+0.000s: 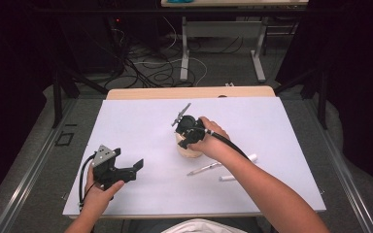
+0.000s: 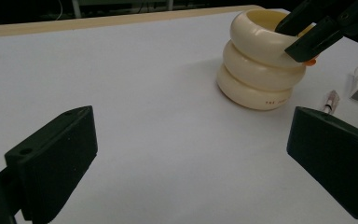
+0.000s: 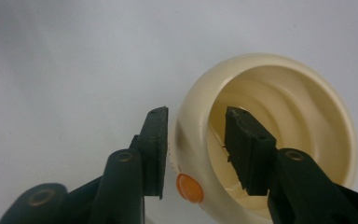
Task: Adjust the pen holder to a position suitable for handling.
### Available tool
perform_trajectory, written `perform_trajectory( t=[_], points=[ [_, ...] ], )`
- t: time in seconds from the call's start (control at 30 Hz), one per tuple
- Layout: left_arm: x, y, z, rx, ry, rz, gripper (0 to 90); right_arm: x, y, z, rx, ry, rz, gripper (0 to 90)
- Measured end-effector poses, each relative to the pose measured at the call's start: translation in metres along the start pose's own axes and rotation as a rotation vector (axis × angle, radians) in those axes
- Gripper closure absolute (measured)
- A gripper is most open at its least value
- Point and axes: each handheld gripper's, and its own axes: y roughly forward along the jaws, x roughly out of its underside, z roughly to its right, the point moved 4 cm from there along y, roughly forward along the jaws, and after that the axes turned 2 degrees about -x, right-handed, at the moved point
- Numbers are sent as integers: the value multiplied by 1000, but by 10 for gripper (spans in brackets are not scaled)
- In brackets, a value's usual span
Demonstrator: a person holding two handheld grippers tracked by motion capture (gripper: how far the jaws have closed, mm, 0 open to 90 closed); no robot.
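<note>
A cream holder (image 1: 190, 150) made of three stacked rings stands upright in the middle of the white table. My right gripper (image 1: 187, 137) hangs over it and points down. In the right gripper view the gripper (image 3: 196, 126) straddles the holder's rim (image 3: 191, 140), one jaw against the outer wall and the other inside with a small gap. An orange spot (image 3: 189, 188) shows on the rim below the jaws. My left gripper (image 1: 127, 159) is held low at the front left, open and empty, well short of the holder (image 2: 261, 65). It also sees the right gripper (image 2: 307, 35).
A thin pen (image 1: 204, 169) and a white marker (image 1: 227, 178) lie on the table right of the holder, partly under the right forearm. The white sheet (image 1: 141, 121) ends at a wooden edge at the back. Cables and table legs stand on the floor beyond.
</note>
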Motion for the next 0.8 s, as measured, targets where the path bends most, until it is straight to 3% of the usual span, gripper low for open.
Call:
perform_trajectory(
  t=[0.37,0.8],
  points=[
    [1,1,0,-1,-9,-1,17,9,-17,2,30,29,119,431],
    [1,1,0,-6,-1,-3,18,30,-33,-1,37,82,226,389]
  ],
)
